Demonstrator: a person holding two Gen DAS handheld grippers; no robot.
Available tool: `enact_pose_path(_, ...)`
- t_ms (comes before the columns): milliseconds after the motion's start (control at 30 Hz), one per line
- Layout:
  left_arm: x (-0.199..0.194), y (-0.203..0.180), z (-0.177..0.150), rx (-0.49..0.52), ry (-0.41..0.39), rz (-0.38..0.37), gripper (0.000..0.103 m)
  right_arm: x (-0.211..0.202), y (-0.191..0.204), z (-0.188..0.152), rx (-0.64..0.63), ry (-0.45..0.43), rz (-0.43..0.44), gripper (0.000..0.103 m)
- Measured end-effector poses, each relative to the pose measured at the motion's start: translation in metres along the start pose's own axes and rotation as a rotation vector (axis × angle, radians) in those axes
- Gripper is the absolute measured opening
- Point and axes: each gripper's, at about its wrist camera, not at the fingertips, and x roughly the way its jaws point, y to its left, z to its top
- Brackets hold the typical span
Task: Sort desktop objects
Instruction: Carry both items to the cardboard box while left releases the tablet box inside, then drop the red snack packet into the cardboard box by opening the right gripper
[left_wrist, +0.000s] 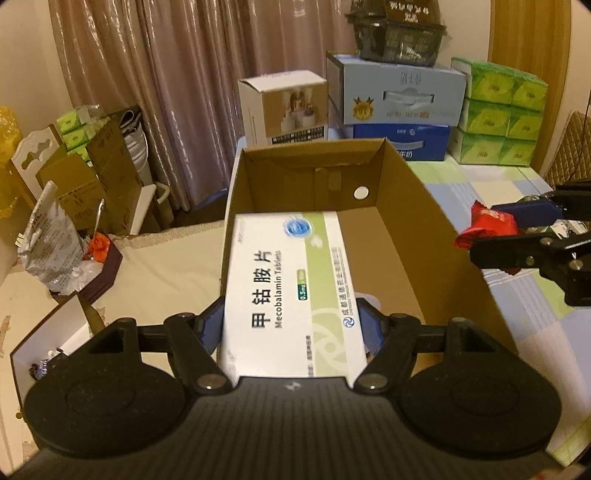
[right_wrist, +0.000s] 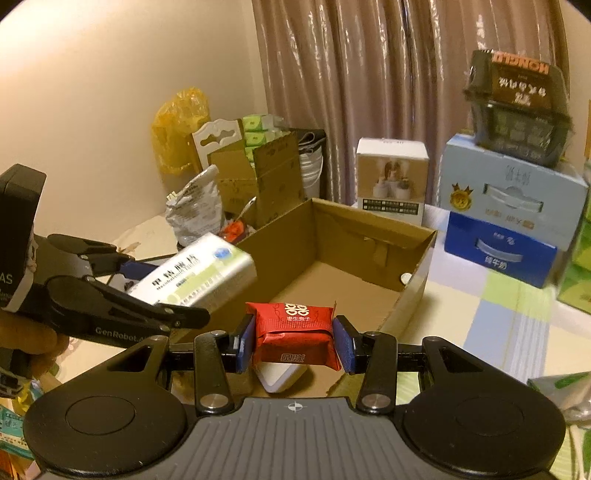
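Note:
My left gripper (left_wrist: 293, 328) is shut on a white and green Mecobalamin tablet box (left_wrist: 291, 291), holding it over the near edge of an open brown cardboard box (left_wrist: 413, 206). In the right wrist view the tablet box (right_wrist: 199, 273) sits in the left gripper (right_wrist: 177, 291) at the cardboard box's (right_wrist: 417, 269) left wall. My right gripper (right_wrist: 293, 341) is shut on a red wrapped snack packet (right_wrist: 295, 332), just in front of the cardboard box's near edge. The left wrist view shows the red packet (left_wrist: 484, 227) in the right gripper (left_wrist: 495, 232) to the right of the box.
Behind the cardboard box stand a white product box (left_wrist: 284, 107), stacked blue milk cartons (left_wrist: 399, 99) with a dark container (left_wrist: 399, 33) on top, and green tissue packs (left_wrist: 498, 114). A silver bag (left_wrist: 48, 243) and brown cartons (left_wrist: 96, 173) are at the left. A white object (right_wrist: 282, 376) lies under my right gripper.

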Motion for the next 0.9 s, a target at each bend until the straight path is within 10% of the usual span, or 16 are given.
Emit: enact_pose_path(900, -0.007, 0.02, -0.006, -0.051, -0.034, 0.024, 0.066, 0.026, 0.004, -0.012, 0.027, 0.04, 0.045, 0.042)
